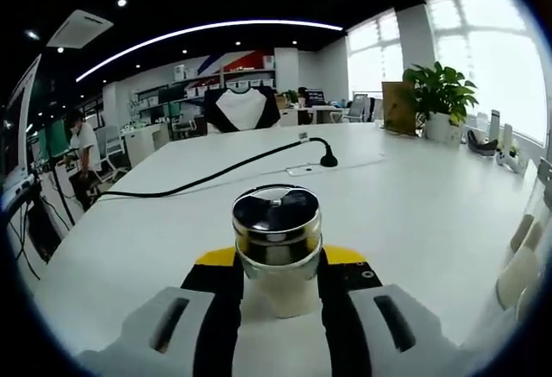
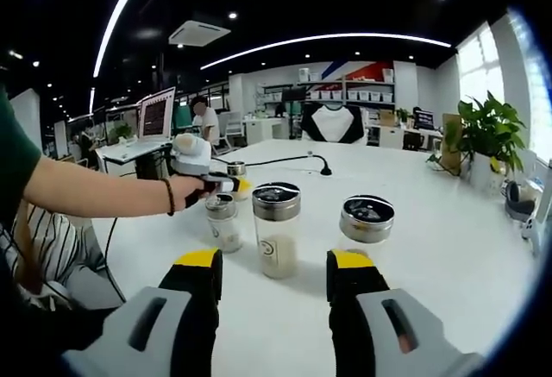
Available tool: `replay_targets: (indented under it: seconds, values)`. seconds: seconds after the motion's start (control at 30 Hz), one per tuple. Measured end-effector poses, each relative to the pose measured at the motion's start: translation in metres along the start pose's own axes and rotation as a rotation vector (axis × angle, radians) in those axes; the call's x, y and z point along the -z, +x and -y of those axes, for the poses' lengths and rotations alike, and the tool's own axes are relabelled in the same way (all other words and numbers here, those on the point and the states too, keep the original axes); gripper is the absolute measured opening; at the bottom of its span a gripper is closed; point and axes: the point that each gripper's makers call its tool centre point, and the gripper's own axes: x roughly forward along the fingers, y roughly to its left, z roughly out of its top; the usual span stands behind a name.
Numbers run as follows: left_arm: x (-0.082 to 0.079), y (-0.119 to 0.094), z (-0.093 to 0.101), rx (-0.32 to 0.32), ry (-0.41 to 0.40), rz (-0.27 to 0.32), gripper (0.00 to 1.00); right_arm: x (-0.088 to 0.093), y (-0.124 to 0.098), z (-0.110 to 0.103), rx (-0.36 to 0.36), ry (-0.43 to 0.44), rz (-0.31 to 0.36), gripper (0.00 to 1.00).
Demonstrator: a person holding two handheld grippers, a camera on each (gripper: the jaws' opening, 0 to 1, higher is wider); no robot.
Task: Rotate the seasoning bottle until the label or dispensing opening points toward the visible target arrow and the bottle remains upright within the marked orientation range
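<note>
Left gripper view: left gripper (image 1: pixel 278 284) clamped on a bottle (image 1: pixel 277 248) with a shiny metal cap, upright on the white table (image 1: pixel 414 213); black cable (image 1: pixel 216 174) beyond the bottle.

Right gripper view: right gripper (image 2: pixel 274 275) open, holding nothing, jaws apart short of a taller bottle (image 2: pixel 276 229). Left of it, the gripped bottle (image 2: pixel 223 222) in the left gripper (image 2: pixel 226 185); to its right, a squat jar (image 2: pixel 366 220).

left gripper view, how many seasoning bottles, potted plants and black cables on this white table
seasoning bottle: 1
potted plant: 1
black cable: 1
total: 3
</note>
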Motion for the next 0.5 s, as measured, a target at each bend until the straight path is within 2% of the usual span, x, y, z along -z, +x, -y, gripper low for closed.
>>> replay_targets:
  seconds: [0.5]
  values:
    - [0.007, -0.014, 0.002, 0.01, 0.015, 0.006, 0.35, 0.001, -0.003, 0.002, 0.008, 0.001, -0.001, 0.48]
